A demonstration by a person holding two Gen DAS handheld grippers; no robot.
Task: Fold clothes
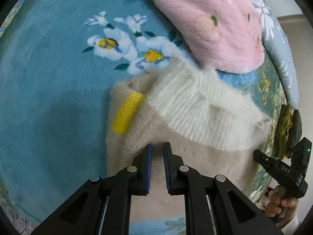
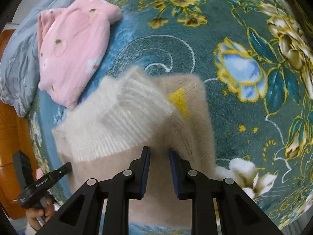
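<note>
A fuzzy beige sweater (image 1: 195, 152) with a white ribbed band (image 1: 195, 101) and a yellow patch (image 1: 127, 113) lies folded on the blue floral blanket (image 1: 49, 78). My left gripper (image 1: 157, 146) hovers over its near edge, jaws slightly apart, nothing between them. In the right wrist view the same sweater (image 2: 121, 166) lies under my right gripper (image 2: 159, 150), whose jaws are also apart and empty above the beige cloth. Each view shows the other gripper at its side edge.
A folded pink fleece garment (image 1: 211, 23) lies beyond the sweater, also in the right wrist view (image 2: 72, 49). A grey floral quilt (image 2: 17, 62) is bunched behind it. An orange wooden bed frame (image 2: 11, 137) borders the blanket.
</note>
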